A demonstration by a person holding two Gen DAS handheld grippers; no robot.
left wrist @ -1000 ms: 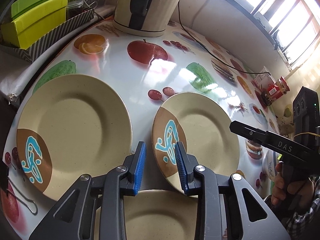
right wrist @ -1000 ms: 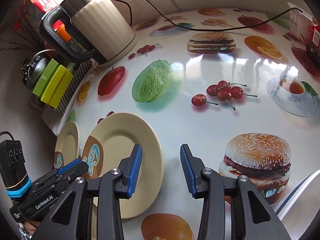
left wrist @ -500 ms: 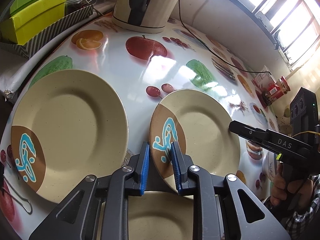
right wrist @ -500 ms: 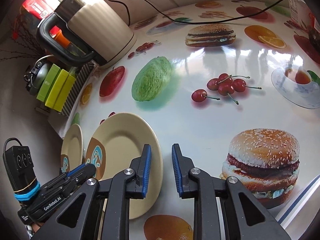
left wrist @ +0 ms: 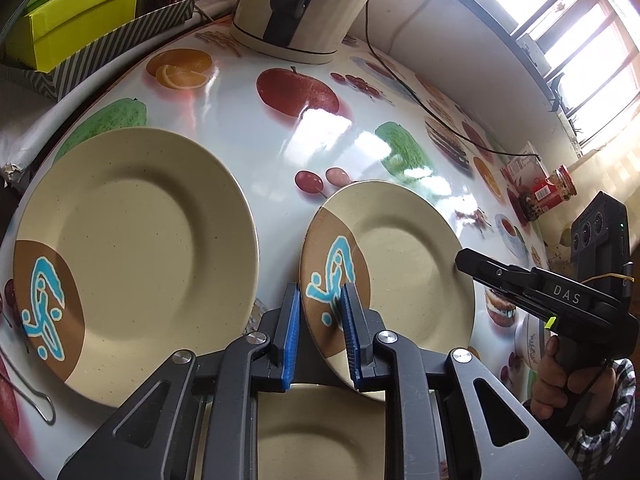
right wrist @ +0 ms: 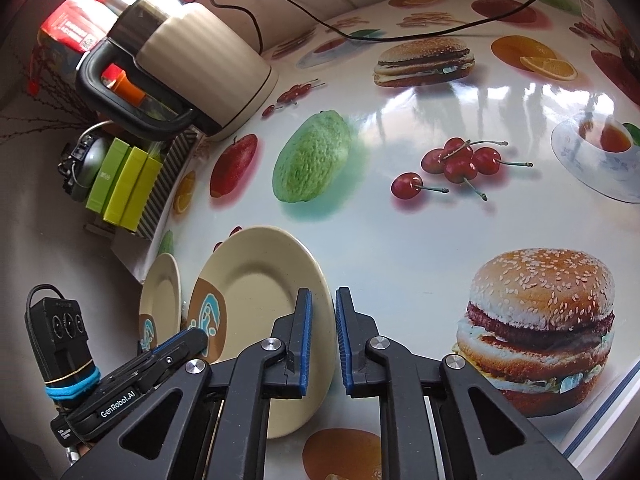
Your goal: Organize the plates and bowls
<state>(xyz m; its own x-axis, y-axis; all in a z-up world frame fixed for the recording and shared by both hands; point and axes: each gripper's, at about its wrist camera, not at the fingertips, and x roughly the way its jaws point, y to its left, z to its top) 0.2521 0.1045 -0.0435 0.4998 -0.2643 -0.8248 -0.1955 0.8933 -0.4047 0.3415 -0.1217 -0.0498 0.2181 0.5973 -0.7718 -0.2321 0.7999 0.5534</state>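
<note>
Three beige plates with a brown patch and a blue figure lie on the fruit-print table. In the left wrist view, a large plate (left wrist: pixel 132 248) is at left, a smaller plate (left wrist: pixel 404 264) at centre right, a third (left wrist: pixel 320 436) under the gripper. My left gripper (left wrist: pixel 320 328) is shut on the smaller plate's near rim, which is tilted up. My right gripper (right wrist: pixel 320 340) is shut on the same plate's (right wrist: pixel 256 280) right rim, and shows in the left wrist view (left wrist: pixel 520 280).
A cream electric kettle (left wrist: pixel 304 4) stands at the table's far edge with its black cord (right wrist: pixel 400 36) across the table. Green boxes (left wrist: pixel 76 20) in a striped bin sit beyond the left edge. A red jar (left wrist: pixel 552 192) stands at far right.
Both grippers closed from open onto the smaller plate's rim, left on the near side and right on the right side. The plate's near edge has lifted a little.
</note>
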